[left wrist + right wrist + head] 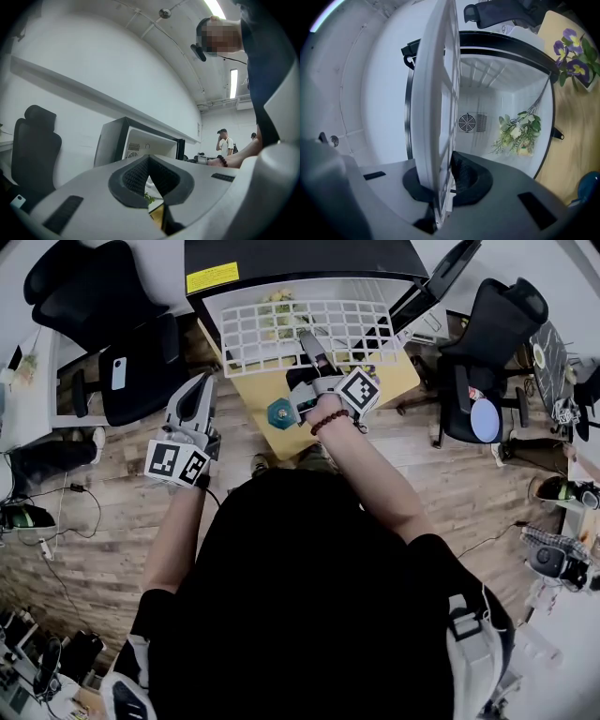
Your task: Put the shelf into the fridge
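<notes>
Wood-plank floor (pixel 112 521) lies below us, with black office chairs (pixel 112 334) to either side. A black-cased fridge (pixel 300 259) stands ahead with its mouth open toward us, and a yellow counter (pixel 281 395) sits in front of it.

Shelf (pixel 281 334): we note a white wire grid of square cells inside a thicker white rim, rectangular and empty. In the head view it lies roughly flat. Its long axis runs left to right across the fridge mouth, its short axis points into the cavity, and it hangs above the counter. Its far edge is at the mouth; we cannot tell whether it has passed the frame. In the right gripper view the shelf (pixel 436 117) shows edge-on, running from the fingers toward the white interior (pixel 487 93). A spray of pale flowers (pixel 518 133) lies in there, near a round vent on the back wall.

Right gripper (pixel 312 351): its fingers (pixel 464 176) are clamped on the middle of the shelf's near rim. The rim is pinched between the dark pads, and this is the only grip on the shelf.

Left gripper (pixel 202 382): we see it held low and left, well apart from the shelf. Its fingers (pixel 136 176) meet at the tips with nothing between them.

Purple flowers (pixel 572 56) and a teal object (pixel 281 412) sit on the counter.
</notes>
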